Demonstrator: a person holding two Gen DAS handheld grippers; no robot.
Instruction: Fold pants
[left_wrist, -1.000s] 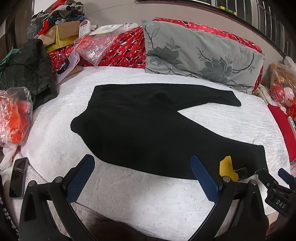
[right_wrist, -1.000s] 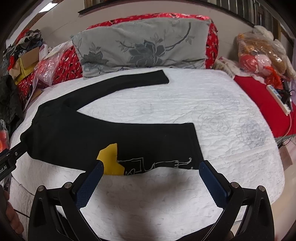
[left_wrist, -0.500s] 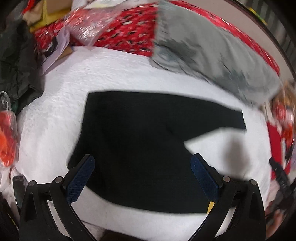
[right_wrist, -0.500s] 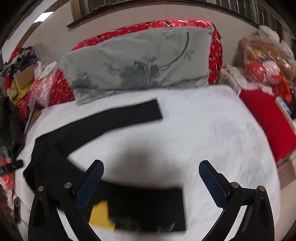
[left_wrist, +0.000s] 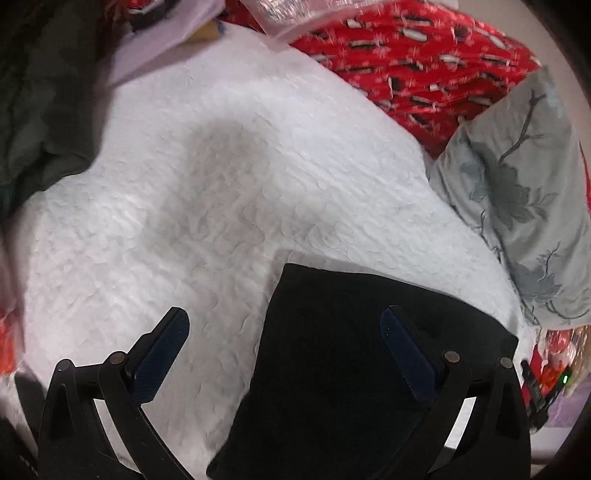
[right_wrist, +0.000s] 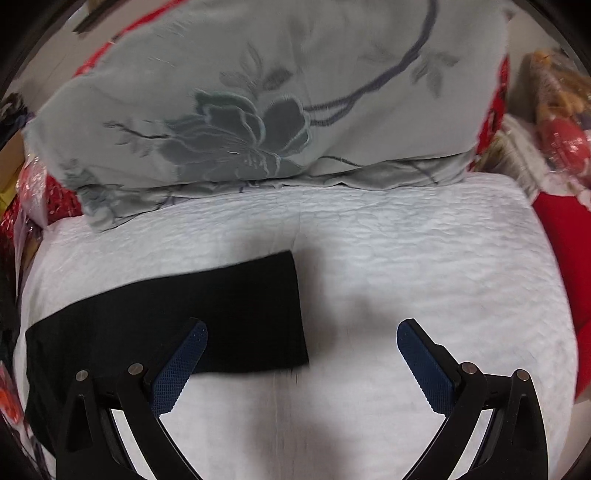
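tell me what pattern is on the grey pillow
Dark grey flowers on branches, clearest in the right wrist view: pillow.

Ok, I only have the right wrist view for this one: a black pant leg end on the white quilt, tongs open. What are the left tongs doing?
Observer: The left tongs are open at the other end of the pants, gripping nothing.
Reviewer: Are both fingers over cloth?
Observer: No. One finger is over the black cloth, the other finger over bare quilt.
Reviewer: Anything else on that side?
Observer: A dark green garment lies at the quilt's far left edge.
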